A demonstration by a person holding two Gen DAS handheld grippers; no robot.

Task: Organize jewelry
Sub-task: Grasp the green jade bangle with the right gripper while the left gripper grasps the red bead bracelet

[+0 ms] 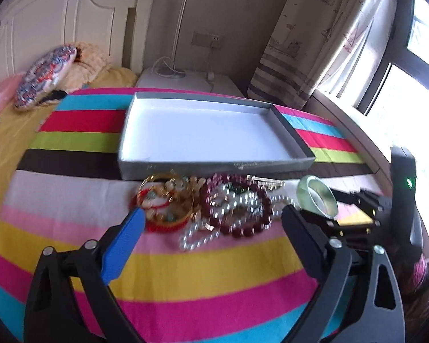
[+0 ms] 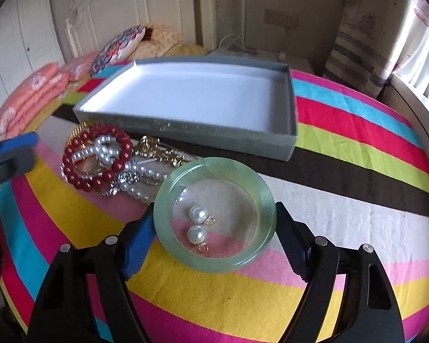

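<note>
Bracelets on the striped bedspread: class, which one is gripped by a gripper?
The pale green jade bangle, clamped between the right gripper fingers. The dark red bead bracelet and gold bangle lie in the heap, ungripped.

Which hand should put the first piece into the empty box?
Right. Its gripper already clamps the green bangle, lifted off the blanket, with the grey box just ahead. The left gripper is open and empty, over the bead pile.

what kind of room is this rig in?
Almost certainly a bedroom in a home. The work goes on atop a bed with a striped cover, a white headboard and pillows behind it, and a curtained window to the side.
</note>
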